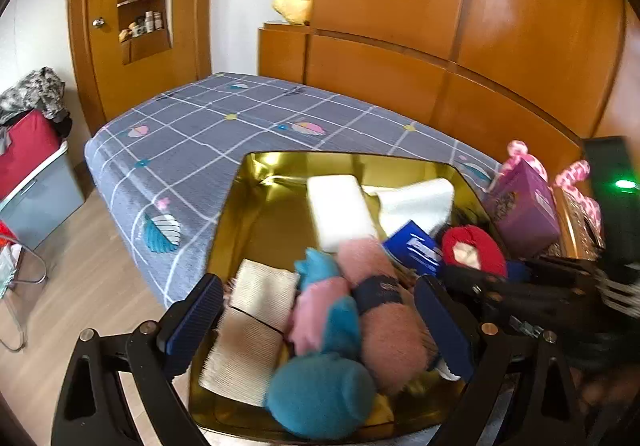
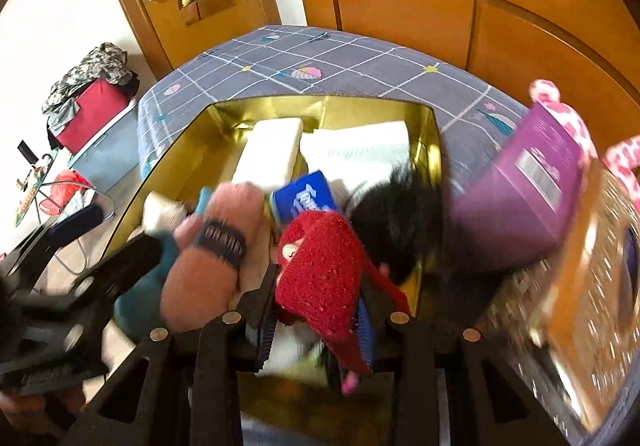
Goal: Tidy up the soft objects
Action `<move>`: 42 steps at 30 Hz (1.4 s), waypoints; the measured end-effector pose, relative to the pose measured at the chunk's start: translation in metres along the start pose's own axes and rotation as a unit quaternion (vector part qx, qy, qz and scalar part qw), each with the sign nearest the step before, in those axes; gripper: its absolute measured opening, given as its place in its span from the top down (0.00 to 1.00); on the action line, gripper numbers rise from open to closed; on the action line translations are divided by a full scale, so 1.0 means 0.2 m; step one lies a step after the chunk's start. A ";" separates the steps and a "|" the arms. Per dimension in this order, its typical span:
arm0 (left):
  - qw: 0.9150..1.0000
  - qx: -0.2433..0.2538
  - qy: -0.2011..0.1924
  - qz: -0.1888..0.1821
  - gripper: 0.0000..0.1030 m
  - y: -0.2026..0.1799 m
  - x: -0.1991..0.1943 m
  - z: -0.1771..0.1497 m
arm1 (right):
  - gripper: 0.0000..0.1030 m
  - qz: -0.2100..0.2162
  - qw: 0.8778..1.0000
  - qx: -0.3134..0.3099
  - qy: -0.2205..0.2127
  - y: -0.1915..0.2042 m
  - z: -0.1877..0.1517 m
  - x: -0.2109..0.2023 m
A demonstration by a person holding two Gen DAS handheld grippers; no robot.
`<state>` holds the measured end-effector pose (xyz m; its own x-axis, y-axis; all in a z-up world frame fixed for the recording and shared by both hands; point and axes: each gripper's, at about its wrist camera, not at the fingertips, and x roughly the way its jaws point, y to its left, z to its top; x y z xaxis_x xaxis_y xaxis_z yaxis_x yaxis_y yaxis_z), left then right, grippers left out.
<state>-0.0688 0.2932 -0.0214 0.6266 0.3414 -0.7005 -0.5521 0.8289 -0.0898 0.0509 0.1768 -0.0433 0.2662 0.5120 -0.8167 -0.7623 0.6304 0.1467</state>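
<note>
Gold foil lines the shiny rectangular box (image 1: pixel 256 214) we are filling on the grey checked bed (image 1: pixel 192 134). Our left gripper (image 1: pixel 320 322) is spread wide over a fuzzy pink sock roll (image 1: pixel 384 326) with a dark band and a fluffy teal-and-pink bundle (image 1: pixel 324 378), touching neither. Our right gripper (image 2: pixel 320 330) is clenching a nubbly red knitted piece (image 2: pixel 324 270) above the box. Ribbed beige cloths (image 1: pixel 256 318), a smooth white block (image 1: pixel 340 214) and a blue packet (image 2: pixel 304 198) are lying inside.
</note>
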 end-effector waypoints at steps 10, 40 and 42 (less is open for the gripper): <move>0.999 -0.033 0.001 0.015 0.06 0.11 0.02 0.03 | 0.64 -0.025 0.999 0.031 0.029 -0.07 0.19 0.26; 0.998 -0.043 -0.037 0.039 0.02 0.17 -0.08 0.10 | 0.40 0.019 0.999 -0.037 0.008 0.23 -0.01 0.13; 0.998 -0.040 -0.037 0.041 0.01 0.16 -0.08 0.09 | 0.40 0.027 0.999 -0.037 0.002 0.23 -0.02 0.10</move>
<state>-0.0862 0.3214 0.0002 0.6156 0.4408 -0.6533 -0.6429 0.7603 -0.0928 0.0199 0.2138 -0.0557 0.2221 0.5416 -0.8108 -0.8170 0.5572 0.1484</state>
